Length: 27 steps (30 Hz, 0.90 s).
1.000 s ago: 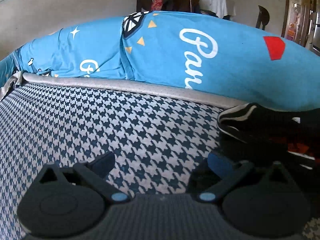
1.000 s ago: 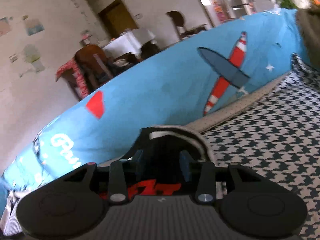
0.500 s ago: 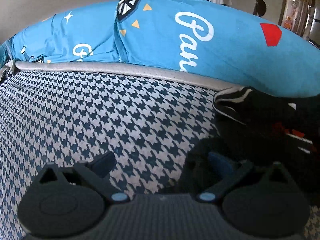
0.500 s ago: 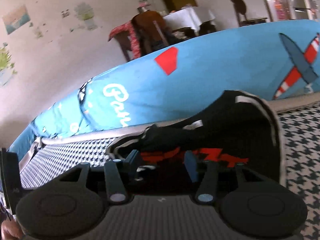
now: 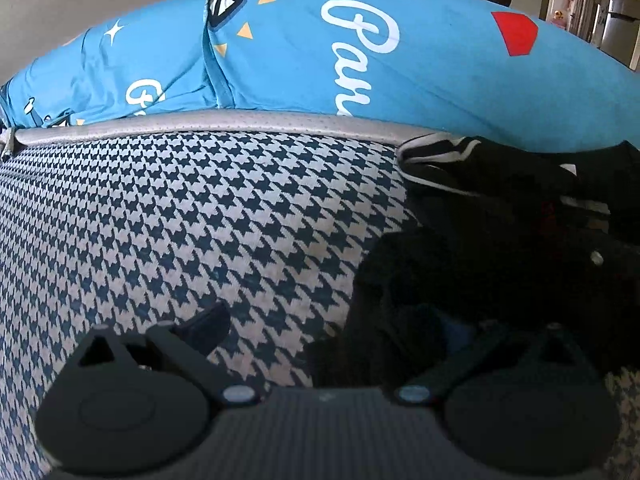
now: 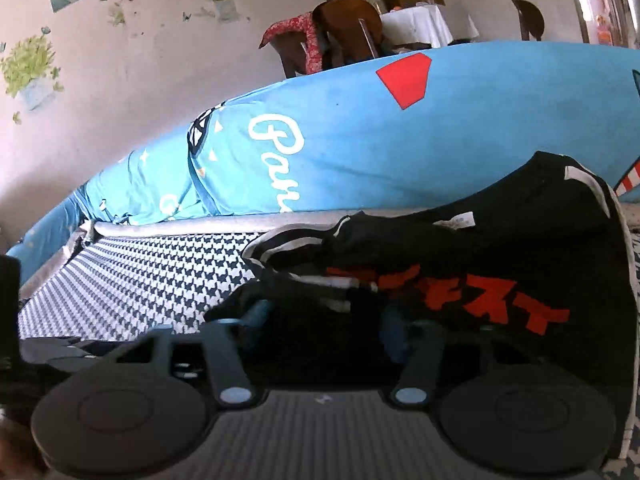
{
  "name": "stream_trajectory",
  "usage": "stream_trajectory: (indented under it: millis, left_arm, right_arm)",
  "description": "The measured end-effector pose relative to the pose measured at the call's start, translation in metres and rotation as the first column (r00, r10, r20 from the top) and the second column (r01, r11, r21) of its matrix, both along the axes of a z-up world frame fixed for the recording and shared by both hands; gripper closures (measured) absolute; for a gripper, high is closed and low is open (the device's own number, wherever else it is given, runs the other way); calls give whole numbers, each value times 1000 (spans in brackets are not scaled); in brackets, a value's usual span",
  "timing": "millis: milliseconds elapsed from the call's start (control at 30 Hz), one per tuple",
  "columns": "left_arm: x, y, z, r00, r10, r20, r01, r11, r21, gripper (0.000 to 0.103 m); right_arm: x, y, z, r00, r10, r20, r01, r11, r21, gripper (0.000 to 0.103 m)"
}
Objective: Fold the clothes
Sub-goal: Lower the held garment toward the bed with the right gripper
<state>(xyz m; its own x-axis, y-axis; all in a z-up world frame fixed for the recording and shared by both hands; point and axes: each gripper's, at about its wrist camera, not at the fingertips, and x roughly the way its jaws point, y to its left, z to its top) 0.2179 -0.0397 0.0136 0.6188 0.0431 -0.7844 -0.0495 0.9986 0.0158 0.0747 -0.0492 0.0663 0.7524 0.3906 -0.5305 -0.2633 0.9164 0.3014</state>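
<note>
Nearest, L view: left gripper (image 5: 324, 328) low over houndstooth mattress (image 5: 160, 220), fingers wide apart; L finger over bare weave, R finger lost in the dark edge of black T-shirt (image 5: 500, 248). Not clamped on anything as far as visible.

R view: right gripper (image 6: 324, 320) jaws part-way apart w/ black cloth bunched between & around blue pads. Cannot tell if actually pinching fabric or just pushed into it.

Changed vs 1 s ago: shirt was small, far-right in L view; now fills most of the R half & reaches L gripper's R finger. In R view garment went from a narrow hump dead ahead to a wide rumpled spread, red lettering (image 6: 472, 296) & white-trimmed hem showing; cam swung left, so L gripper's body now peeks in at the frame's left edge. Both tools closed in on the shirt.

Meaning: shirt is crumpled, not flat, not folded, lying on mattress near its far edge. Likely a two-point pickup to spread it; judgement only.

Farther: grey piped mattress edge (image 5: 240, 124), then blue printed bolster (image 5: 400, 60) right behind the shirt. Beyond: chairs, white-clothed table (image 6: 428, 24), wall stickers.
</note>
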Motion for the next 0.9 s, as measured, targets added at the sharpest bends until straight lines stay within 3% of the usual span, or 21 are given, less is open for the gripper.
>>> stream_trajectory:
  millis: [33, 67, 167, 467, 800, 900]
  left_arm:
    - [-1, -1, 1, 1000, -4, 4, 4, 1000, 4, 0]
    - [-1, -2, 1, 1000, -9, 8, 8, 1000, 9, 0]
    - [-2, -4, 4, 999, -22, 27, 22, 999, 27, 0]
    - [-1, -2, 15, 996, -14, 92, 12, 1000, 19, 0]
    - [-12, -10, 31, 974, -47, 223, 58, 997, -46, 0]
    - [-6, -9, 31, 975, -28, 219, 45, 996, -73, 0]
  right_arm:
    - [0, -1, 1, 1000, -6, 9, 5, 1000, 10, 85]
    - [0, -2, 2, 1000, -11, 18, 11, 1000, 20, 89]
    - [-3, -4, 11, 999, -3, 42, 0, 998, 68, 93]
    - [-12, -11, 37, 993, 15, 117, -39, 977, 208, 95]
    - [-23, 8, 48, 986, 101, 134, -135, 952, 274, 95]
    - [-24, 8, 46, 986, 125, 113, -155, 936, 315, 95]
